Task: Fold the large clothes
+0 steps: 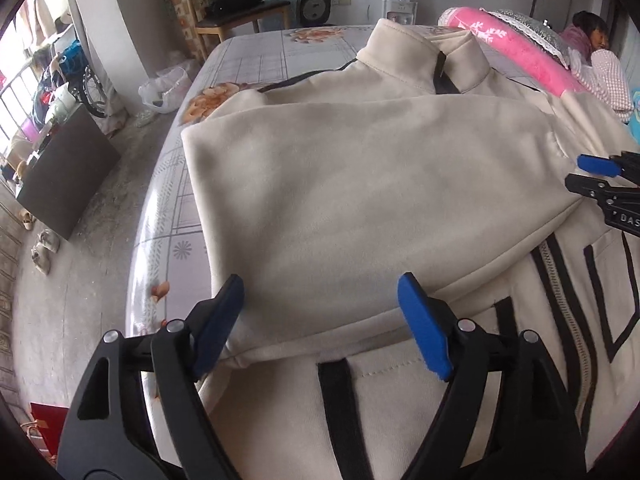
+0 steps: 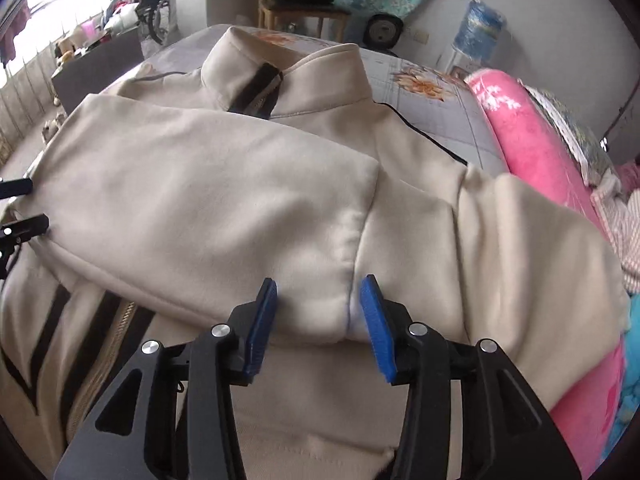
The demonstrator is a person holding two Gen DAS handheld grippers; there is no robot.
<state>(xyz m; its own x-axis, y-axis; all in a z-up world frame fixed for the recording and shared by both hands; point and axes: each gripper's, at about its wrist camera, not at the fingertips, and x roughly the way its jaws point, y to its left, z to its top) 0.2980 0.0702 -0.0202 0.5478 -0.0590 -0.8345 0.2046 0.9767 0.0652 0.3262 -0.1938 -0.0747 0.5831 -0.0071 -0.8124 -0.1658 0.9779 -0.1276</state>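
Left tongs point(image 1: 320, 304) at bottom of frame, jaws spread wide, nothing gripped; folded sleeve point(image 1: 360, 200) edge seen between blue pads, untouched. Right tongs point(image 2: 318, 312) at bottom centre, jaws parted, sleeve hem between pads, not clamped. Cream jacket point(image 2: 280, 420) laid flat on bed point(image 1: 248, 52), collar at top, zipper point(image 1: 568, 320) lower right. Pink pillow point(image 2: 520, 128) at right.

The left hand-held gripper point(image 1: 320, 312) has 2 matte black, angular arms with triangular cut-outs, silver round rivets at the pivots and blue ribbed pads point(image 1: 424, 332). The right hand-held gripper point(image 2: 318, 320) is built alike; white letters "DAS" mark its black arm.
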